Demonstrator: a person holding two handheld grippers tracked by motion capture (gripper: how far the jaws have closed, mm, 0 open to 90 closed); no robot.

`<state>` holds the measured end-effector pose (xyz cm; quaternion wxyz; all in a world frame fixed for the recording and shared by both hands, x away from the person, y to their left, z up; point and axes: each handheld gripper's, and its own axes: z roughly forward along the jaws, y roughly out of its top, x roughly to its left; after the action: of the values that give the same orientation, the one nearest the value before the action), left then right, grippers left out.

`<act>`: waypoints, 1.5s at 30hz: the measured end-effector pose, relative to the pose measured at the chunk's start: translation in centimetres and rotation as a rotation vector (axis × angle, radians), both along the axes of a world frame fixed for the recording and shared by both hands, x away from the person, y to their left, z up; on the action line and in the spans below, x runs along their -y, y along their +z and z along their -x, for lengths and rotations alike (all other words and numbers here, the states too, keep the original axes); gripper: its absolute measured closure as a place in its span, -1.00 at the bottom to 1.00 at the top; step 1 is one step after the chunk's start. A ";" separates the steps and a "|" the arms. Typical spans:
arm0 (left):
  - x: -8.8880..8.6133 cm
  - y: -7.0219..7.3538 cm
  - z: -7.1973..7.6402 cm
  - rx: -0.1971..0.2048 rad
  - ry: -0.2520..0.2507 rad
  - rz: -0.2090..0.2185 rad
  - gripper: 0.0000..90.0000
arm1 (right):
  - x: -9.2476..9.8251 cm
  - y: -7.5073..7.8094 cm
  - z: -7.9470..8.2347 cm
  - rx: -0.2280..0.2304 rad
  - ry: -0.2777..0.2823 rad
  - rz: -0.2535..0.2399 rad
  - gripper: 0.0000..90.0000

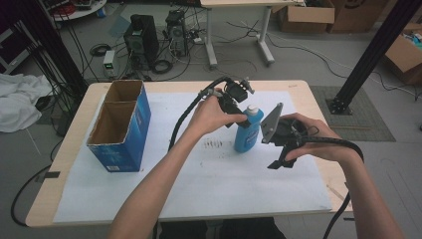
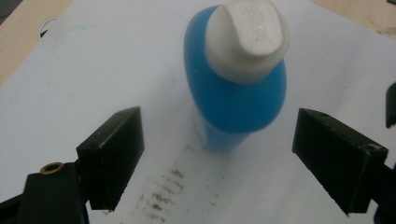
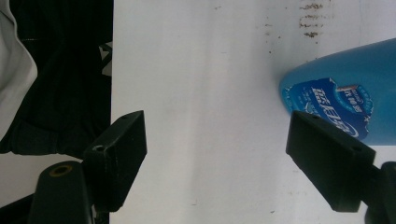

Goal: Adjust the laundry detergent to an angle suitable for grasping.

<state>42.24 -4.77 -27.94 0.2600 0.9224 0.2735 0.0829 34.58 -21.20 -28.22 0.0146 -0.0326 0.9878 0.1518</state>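
Currently the blue plastic bottle with a white flip cap (image 1: 248, 130) stands upright on the white paper sheet (image 1: 199, 189) that covers the light wooden table (image 1: 69, 144), near the middle of the sheet and just right of a patch of dark smudge marks (image 1: 214, 144). The left gripper (image 2: 217, 154) is poised above and behind the bottle with its jaws spread wide; in the left gripper view the bottle lies between and beyond the two black pads (image 2: 116, 149), touching neither. The right gripper (image 3: 233, 154) hovers just beside the bottle's right flank, jaws likewise parted and empty, with the printed label (image 3: 334, 105) just past one pad. The step in hand appears to be a grasp of the bottle by the left gripper. To execute it well, the operator should centre the body between the pads, descend until the pads sit below the cap on the widest part of the shoulder, and close squarely across the narrow faces; an off-centre closure would likely tip the tall, narrow bottle. An open blue cardboard box with two compartments (image 1: 122, 124) stands well apart on the sheet's left side. Beyond the table, the grey floor (image 1: 308, 64) carries computer towers (image 1: 142, 37), cables, cardboard cartons (image 1: 306, 15) and a black metal post (image 1: 373, 55).
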 end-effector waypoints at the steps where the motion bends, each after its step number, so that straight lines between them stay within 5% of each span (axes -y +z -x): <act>1: 0.2 -0.3 0.1 0.008 0.010 0.002 -0.61 | 0.0 0.0 0.0 0.001 0.001 0.003 -0.55; 24: 2.6 -4.9 1.1 0.097 0.160 0.137 -0.56 | -0.1 -0.3 0.0 -0.005 0.007 0.011 -0.55; 45: 3.1 -6.9 1.2 0.129 0.201 0.169 -0.48 | 0.1 -0.6 0.0 -0.009 0.002 0.011 -0.55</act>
<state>41.00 -7.91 -34.84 0.3438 0.8579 0.3535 0.1442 34.61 -21.28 -28.78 0.0099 -0.0329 0.9886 0.1463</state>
